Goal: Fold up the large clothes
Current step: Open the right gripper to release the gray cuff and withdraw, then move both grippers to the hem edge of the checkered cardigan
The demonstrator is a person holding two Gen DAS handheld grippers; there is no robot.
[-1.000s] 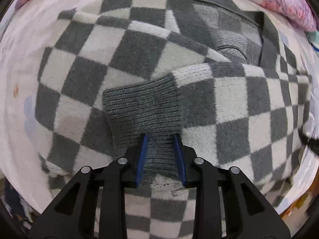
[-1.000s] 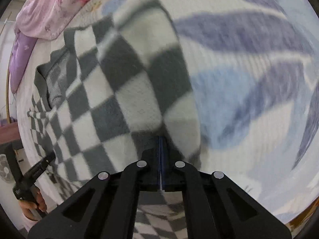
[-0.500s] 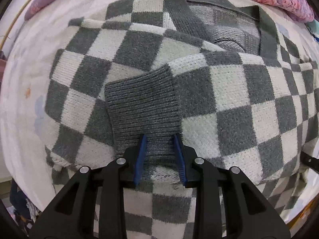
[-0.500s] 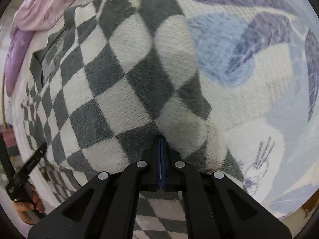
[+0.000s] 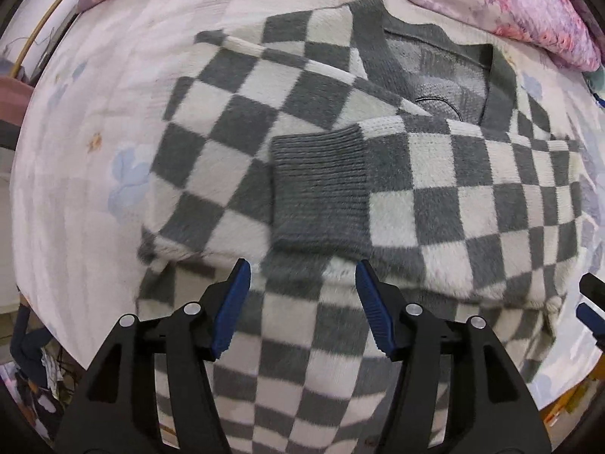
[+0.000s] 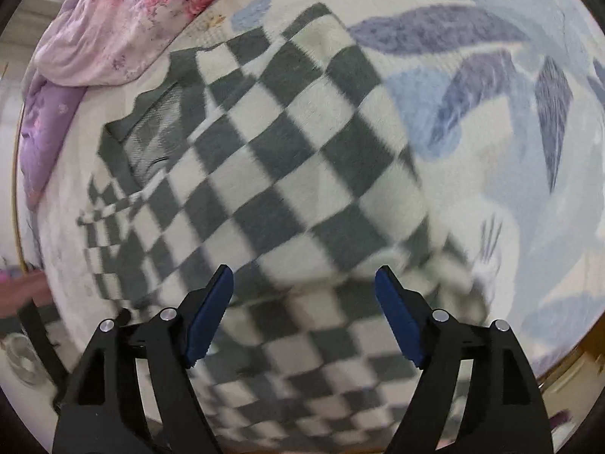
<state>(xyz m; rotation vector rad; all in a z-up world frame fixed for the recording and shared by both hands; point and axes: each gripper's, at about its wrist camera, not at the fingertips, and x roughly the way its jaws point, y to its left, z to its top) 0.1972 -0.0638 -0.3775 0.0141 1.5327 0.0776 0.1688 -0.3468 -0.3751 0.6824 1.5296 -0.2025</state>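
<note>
Left wrist view: checkered sweater (image 5: 234, 159) folded on floral bedsheet (image 5: 75, 189)
Left gripper (image 5: 302, 283) and right gripper (image 6: 304, 289) had just been opening, jaws wide, empty

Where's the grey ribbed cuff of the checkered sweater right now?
In the left wrist view, the cuff lies mid-frame, folded across the sweater, just beyond the open left gripper.

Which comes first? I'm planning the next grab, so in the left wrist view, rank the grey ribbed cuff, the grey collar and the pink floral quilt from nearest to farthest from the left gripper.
From the left gripper:
1. Grey ribbed cuff, just ahead of the open jaws, centre.
2. Grey collar, beyond the cuff, upper right.
3. Pink floral quilt, farthest, along the top right edge.
</note>
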